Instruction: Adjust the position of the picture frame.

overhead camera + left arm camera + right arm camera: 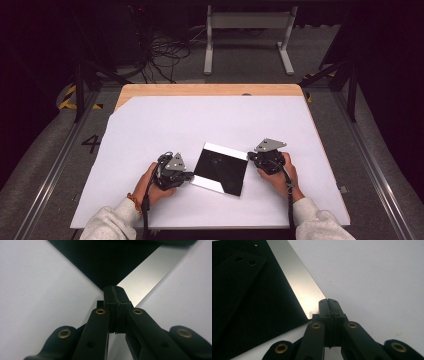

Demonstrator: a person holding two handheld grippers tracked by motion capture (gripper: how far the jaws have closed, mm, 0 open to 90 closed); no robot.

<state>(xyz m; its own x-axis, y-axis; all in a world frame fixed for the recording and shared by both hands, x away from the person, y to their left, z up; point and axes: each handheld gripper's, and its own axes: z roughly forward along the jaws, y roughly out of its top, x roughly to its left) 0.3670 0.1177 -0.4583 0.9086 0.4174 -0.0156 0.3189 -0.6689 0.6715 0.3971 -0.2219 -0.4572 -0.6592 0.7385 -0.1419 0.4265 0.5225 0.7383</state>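
Your left gripper [186, 176] sits at the near-left corner of the flat black square panel with silvery strips along two opposite edges [222, 169], which lies tilted on the white sheet [150, 130] covering the wooden table [200, 90], a little toward your side of centre. In the left gripper view your jaws are pressed fully together, pads meeting with no gap, and their tip [115, 291] rests right at the panel's corner [107, 262], where the dark face meets the bright metal strip. Whether the pads pinch the edge or merely touch it cannot be told.

Your right gripper [252, 156] is at the panel's far-right corner, diagonally opposite the left one. Its jaws are also closed flat against each other, the tip [329, 303] touching the end of the other silvery strip [297, 282]. Again, you cannot tell whether any of the panel is caught between them. The glossy black surface mirrors a dark bar with two holes.

Both of your hands, the left hand [155, 187] and the right hand [282, 175], wrap the gripper bodies, grey sleeves entering from the near edge, and a cable trails back from each tool.
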